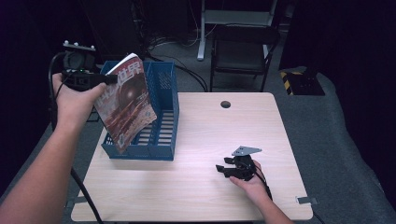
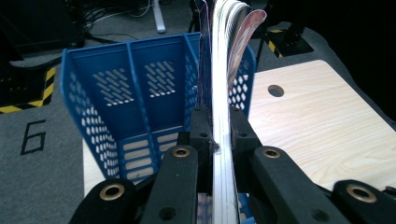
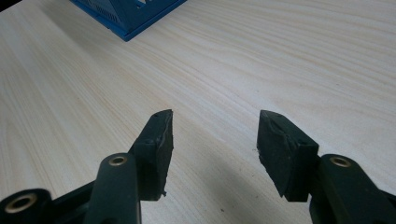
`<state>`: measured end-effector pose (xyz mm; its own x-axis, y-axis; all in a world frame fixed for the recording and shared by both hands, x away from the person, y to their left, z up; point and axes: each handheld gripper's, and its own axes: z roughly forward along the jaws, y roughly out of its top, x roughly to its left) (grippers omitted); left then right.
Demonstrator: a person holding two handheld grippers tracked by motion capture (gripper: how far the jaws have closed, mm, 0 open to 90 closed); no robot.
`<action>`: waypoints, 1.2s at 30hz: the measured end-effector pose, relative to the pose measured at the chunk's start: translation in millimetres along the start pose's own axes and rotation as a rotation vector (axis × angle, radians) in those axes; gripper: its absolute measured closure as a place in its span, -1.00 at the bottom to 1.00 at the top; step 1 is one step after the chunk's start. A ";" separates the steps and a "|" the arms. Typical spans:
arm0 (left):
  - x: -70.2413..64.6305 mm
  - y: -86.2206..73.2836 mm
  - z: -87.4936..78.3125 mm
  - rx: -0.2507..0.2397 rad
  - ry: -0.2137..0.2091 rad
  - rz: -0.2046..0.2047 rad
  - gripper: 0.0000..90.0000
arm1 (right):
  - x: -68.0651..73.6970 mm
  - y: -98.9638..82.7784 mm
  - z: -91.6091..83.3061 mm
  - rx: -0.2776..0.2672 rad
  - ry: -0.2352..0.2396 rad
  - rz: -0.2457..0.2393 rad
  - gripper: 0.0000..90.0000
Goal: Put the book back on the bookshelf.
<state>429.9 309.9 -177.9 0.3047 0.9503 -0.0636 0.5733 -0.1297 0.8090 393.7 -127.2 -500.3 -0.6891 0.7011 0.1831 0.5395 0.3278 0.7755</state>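
Upper left: left gripper (image 1: 110,78) pinches magazine (image 1: 127,102) by its edge, hanging it upright for slotting into blue file rack (image 1: 164,116). Lower right: right gripper (image 1: 224,168) spread, empty, resting clear on tabletop (image 1: 224,135).

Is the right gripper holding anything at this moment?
No, the right gripper has its jaws apart over the bare table, nothing between them.

surface: wooden table (image 1: 201,186) (pale grain) | on it: blue file rack (image 1: 161,140)
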 end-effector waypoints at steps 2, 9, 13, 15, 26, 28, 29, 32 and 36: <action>3.4 -0.2 0.0 0.002 0.008 -0.008 0.86 | 0.2 -0.2 0.1 0.003 0.002 0.003 0.02; 12.3 3.1 2.3 0.004 0.032 -0.039 0.86 | 0.2 -0.5 0.7 0.012 0.003 0.004 0.02; 15.4 5.1 5.8 -0.001 0.048 -0.059 0.86 | 0.0 -0.7 0.5 0.013 0.002 0.003 0.02; 16.7 5.8 7.5 -0.005 0.055 -0.067 0.86 | -0.9 -0.6 0.7 0.009 0.003 -0.005 0.02; 16.2 9.2 16.4 -0.016 0.088 -0.079 0.86 | -1.1 -0.3 -0.3 0.004 0.012 -0.002 0.02; 15.8 9.1 17.8 -0.020 0.090 -0.087 0.86 | -0.9 -0.3 0.2 0.007 0.007 -0.002 0.02; 16.1 9.2 18.7 -0.023 0.092 -0.086 0.86 | -0.9 -0.3 0.3 0.007 0.008 -0.003 0.02; 15.3 9.4 20.8 -0.025 0.100 -0.089 0.86 | -1.0 -0.3 0.3 0.007 0.009 -0.003 0.02; 14.8 10.9 23.9 -0.023 0.114 -0.087 0.86 | -1.1 -0.3 0.4 0.006 0.007 -0.002 0.02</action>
<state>458.8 315.8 -184.0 0.1656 0.9838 -0.0687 0.5763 -0.0400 0.8163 394.5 -127.8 -500.9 -0.6936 0.6962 0.1853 0.5408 0.3331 0.7724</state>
